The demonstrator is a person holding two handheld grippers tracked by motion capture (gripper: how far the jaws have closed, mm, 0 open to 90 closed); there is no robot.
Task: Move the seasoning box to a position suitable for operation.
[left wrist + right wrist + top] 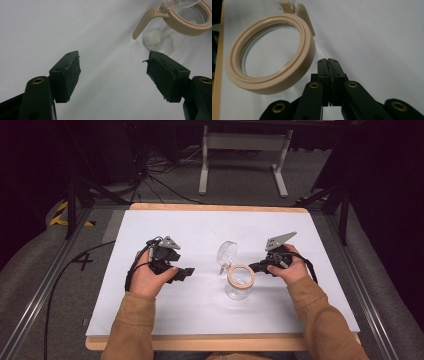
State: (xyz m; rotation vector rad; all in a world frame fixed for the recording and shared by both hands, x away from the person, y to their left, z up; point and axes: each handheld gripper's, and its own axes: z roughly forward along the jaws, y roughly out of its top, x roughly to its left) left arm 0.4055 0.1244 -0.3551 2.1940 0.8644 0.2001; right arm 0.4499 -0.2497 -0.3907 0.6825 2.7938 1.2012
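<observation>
Two tongs over the tabletop (150, 315) | glass jar (239, 287) right of centre, beige rim, clear lid (227, 253) flipped up, mouth left accessible | right tongs (253, 267) pressed together, empty, just beside rim | left tongs (186, 272) spread wide, empty, aimed at jar, probably ready to steady it

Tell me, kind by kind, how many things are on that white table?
Glass jar with a beige rim and its clear lid flipped open: 1
Handheld grippers, left gripper and right gripper: 2
Total: 3
</observation>
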